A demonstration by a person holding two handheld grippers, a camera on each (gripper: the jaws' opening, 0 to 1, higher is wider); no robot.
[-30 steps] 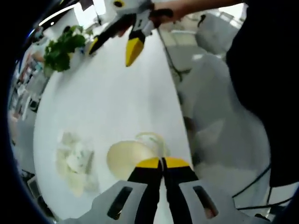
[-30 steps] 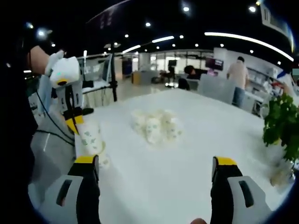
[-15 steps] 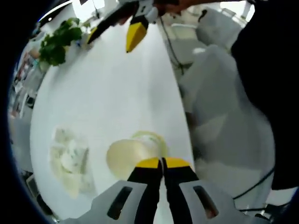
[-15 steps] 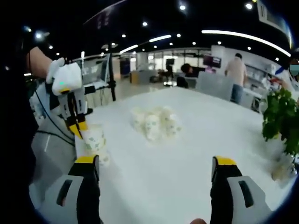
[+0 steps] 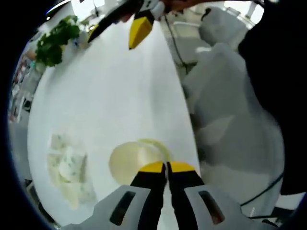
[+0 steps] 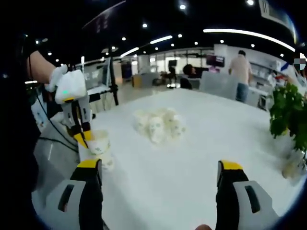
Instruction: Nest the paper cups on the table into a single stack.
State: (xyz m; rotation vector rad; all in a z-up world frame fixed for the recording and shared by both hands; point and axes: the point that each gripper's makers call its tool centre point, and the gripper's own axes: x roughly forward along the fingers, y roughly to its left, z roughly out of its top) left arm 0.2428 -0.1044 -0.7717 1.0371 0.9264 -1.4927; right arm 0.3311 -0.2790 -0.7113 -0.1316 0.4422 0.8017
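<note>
Your left tool is pinching a paper cup's rim at 6 o'clock. Your right tool is gaping wide, holding nothing, cup pile at 12 o'clock on the surface.

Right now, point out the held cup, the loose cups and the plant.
held cup (image 6: pixel 98 143), right gripper view, patterned side wall
loose cups (image 6: pixel 158 125), right gripper view, middle of the pile
plant (image 6: pixel 288 115), right gripper view, its leaves

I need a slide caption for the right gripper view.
Open right gripper faces clustered paper cups; left gripper grips a cup.
</note>
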